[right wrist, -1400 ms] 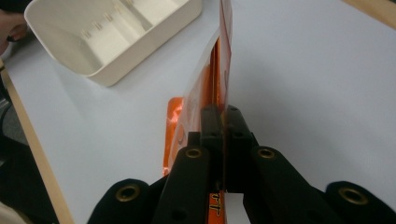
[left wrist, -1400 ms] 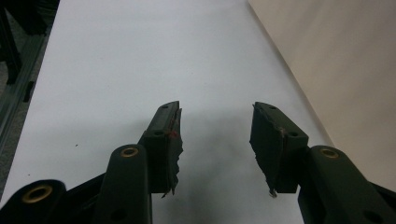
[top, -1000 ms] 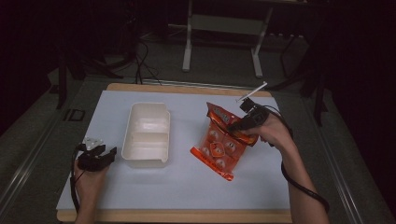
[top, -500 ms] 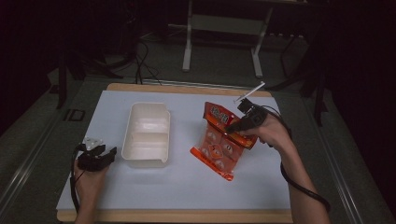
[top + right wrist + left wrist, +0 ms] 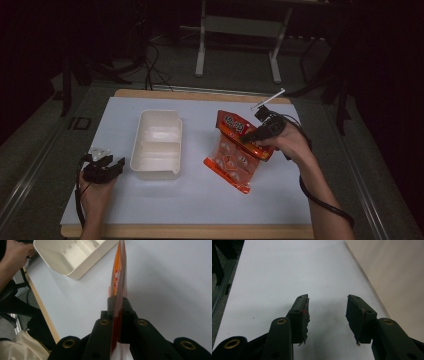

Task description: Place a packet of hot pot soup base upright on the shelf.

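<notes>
Right gripper (image 5: 256, 136) clamps the orange snack bag's (image 5: 235, 152) right edge — bag tilted, right of the white divided container (image 5: 156, 144). Left gripper (image 5: 102, 169) rests near-left on the white mat (image 5: 200, 200), jaws wide — empty.

L claw (image 5: 114, 165) sits low w/ jaws apart, hand behind it. R claw (image 5: 248, 139) raised, jaws clamped, forearm angled in.

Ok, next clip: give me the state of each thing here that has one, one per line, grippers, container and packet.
Left gripper: open, holding nothing, low over the white mat beside the container.
Right gripper: shut on the orange packet.
Orange packet: sealed as far as I can see, tilted, lower corner on the mat.
White container: lidless, upright, both compartments empty.
</notes>
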### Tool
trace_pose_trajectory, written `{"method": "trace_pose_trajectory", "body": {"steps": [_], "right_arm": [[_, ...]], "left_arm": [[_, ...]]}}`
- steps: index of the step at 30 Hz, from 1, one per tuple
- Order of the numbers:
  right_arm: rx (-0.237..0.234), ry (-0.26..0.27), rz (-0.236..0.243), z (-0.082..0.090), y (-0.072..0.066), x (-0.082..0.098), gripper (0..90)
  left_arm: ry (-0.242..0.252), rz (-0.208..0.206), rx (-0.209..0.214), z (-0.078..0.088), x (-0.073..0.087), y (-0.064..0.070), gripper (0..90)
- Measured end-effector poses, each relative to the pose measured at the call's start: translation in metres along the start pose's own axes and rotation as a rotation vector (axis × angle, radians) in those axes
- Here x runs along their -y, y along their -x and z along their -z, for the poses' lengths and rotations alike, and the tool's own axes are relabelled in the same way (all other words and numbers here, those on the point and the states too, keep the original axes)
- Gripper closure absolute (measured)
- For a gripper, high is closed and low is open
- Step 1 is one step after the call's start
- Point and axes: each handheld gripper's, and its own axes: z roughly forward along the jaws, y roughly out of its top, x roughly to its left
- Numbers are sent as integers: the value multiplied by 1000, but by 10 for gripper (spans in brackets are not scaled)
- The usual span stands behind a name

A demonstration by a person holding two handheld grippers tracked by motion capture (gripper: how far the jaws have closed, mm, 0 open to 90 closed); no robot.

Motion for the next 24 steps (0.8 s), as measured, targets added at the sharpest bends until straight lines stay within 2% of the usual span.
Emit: {"method": "trace_pose_trajectory", "body": {"steps": [7,11,24], "right_arm": [[-37,17,1,2,-1,2,900],[-41,25,2,5,-4,2,900],[-60,55,48,11,-26,-10,900]], "left_arm": [[1,4,2,0,0,0,531],[0,2,1,0,0,0,530],[5,5,0,1,0,0,531]]}}
